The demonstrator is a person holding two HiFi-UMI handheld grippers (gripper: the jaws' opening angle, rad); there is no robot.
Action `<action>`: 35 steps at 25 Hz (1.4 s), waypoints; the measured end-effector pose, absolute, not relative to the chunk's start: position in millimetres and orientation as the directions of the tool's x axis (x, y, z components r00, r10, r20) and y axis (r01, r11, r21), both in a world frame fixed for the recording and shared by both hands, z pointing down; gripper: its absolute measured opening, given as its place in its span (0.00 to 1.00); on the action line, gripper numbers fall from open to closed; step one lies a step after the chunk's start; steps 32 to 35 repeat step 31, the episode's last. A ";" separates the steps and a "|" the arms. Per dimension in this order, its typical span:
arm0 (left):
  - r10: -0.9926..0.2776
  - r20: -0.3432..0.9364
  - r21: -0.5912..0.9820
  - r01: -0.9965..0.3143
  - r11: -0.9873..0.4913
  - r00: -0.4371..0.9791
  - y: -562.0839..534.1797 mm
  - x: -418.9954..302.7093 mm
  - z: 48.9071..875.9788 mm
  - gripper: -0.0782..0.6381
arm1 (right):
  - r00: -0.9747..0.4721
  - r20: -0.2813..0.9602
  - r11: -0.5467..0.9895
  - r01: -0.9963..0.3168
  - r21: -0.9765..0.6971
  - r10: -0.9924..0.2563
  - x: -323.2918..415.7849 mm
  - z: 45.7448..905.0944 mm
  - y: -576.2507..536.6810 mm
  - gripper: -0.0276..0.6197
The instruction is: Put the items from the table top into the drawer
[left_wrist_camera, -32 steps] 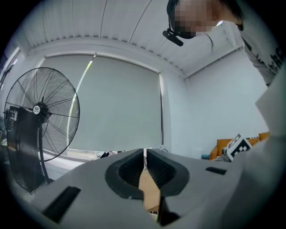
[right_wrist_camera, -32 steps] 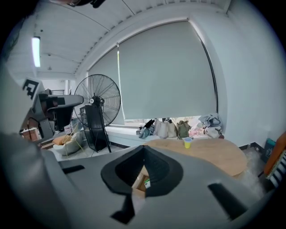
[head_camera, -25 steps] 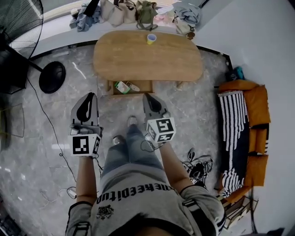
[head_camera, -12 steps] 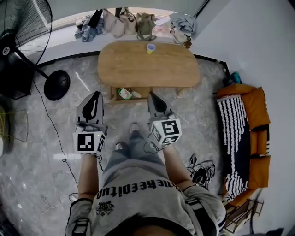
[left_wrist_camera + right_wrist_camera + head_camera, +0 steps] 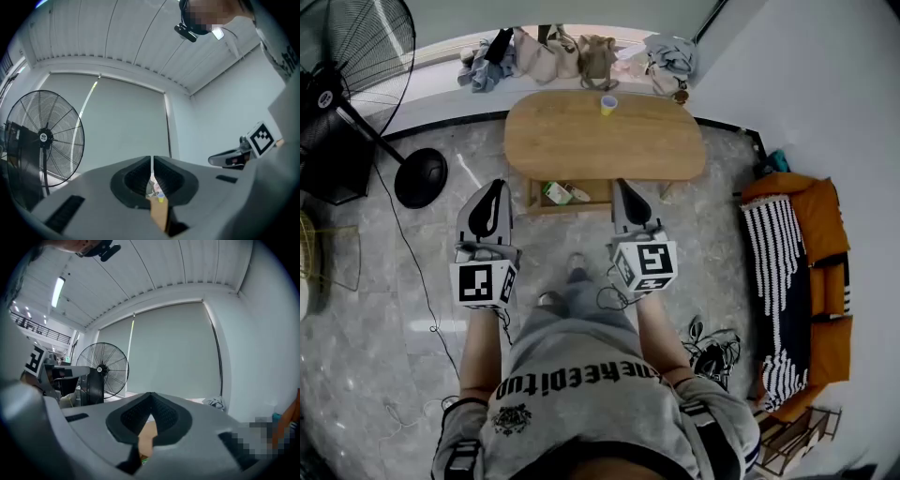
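The grey marble floor (image 5: pixel 375 309) fills most of the head view, with a black pedestal fan (image 5: pixel 352 56) at the left and an orange sofa (image 5: pixel 825 234) at the right. The oval wooden surface (image 5: pixel 605 141) lies ahead. Below its near edge the drawer (image 5: pixel 595 195) stands pulled open, with a green-and-white packet (image 5: pixel 550 193) and a second small item already inside. The left tongs (image 5: pixel 495 185) and right tongs (image 5: pixel 618 185) are held out side by side in front of the person, well short of the surface. Each gripper view shows its ribbed pads clenched together with nothing between them. The one thing left on top is a small yellow cup (image 5: pixel 608 104), upright near the far edge and well apart from both tongs. It looks light and thin-walled, probably paper or plastic, so it should crush or tip easily. A gentle pinch across the wall around mid-height seems the safest hold, and it should be kept upright, since I cannot tell whether it is empty. Against the frame a second earlier, the surface and drawer sit smaller and higher in the head view. More of the fan shows at the left, and both tongs have come up towards the camera, as though the person has straightened and drawn back.
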State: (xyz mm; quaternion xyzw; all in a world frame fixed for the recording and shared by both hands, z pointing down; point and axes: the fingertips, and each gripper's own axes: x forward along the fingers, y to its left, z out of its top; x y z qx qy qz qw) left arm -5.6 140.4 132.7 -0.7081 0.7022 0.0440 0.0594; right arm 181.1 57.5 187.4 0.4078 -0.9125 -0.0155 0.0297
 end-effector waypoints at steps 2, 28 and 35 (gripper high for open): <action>-0.988 -0.153 -0.020 -1.000 -0.005 0.008 143.2 -5.5 129.6 0.14 | -0.663 0.026 0.663 -0.746 0.062 -0.748 182.2 180.7 61.8 0.05; -0.980 -0.197 -0.020 -1.000 0.017 -0.012 158.7 -9.2 127.0 0.14 | -0.653 -0.070 0.650 -0.757 0.066 -0.754 185.2 150.6 80.5 0.05; -0.977 -0.211 -0.020 -1.000 0.013 -0.008 159.1 -7.9 123.9 0.14 | -0.653 -0.068 0.650 -0.758 0.058 -0.755 187.6 145.4 81.1 0.05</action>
